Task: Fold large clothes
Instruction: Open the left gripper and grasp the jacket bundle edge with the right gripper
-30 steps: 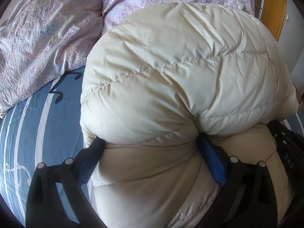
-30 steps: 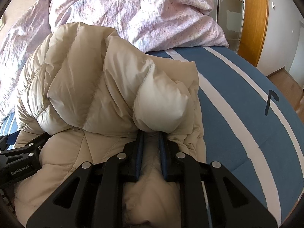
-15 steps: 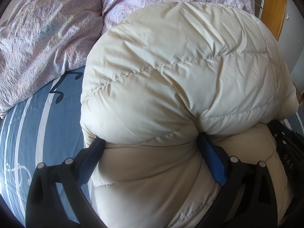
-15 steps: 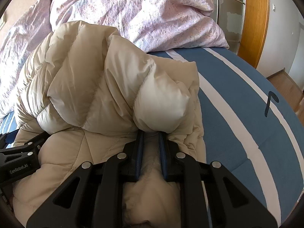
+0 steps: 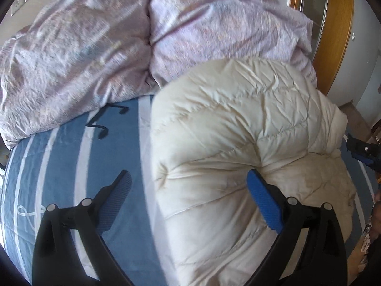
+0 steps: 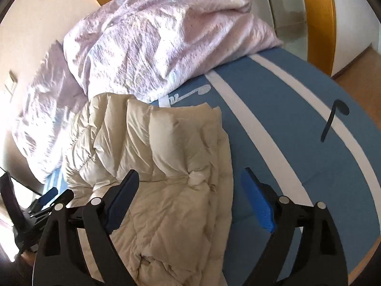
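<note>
Two fisheye views are given, one along each hand-held gripper, both angled down at a bed.

Nearest in the left view, the left gripper (image 5: 188, 186) is seen with its jaws spread wide and nothing pinched; one blue pad hovers over bare sheet, the other sits against a dent in the cream puffer jacket (image 5: 238, 143). Nearest in the right view, the right gripper (image 6: 190, 188) is shown with its jaws opening, the jacket's (image 6: 166, 166) edge lying loosely between the pads but not pressed by them. The release looks deliberate: the fold appears to have been laid down, so the fabric is let go to settle.

Just ahead of both grippers, the jacket is seen lying bunched and doubled over on the blue striped sheet (image 6: 297, 143), with one side hanging toward the near edge of the bed. It looks only loosely folded and puffy enough to spring back.

Farther ahead, a crumpled lilac duvet (image 5: 95, 59) is heaped at the head of the bed, probably pushed there for space. Beyond it, a wooden door frame (image 6: 321, 12) is visible.

Counted: one jacket, two grippers, one duvet.
</note>
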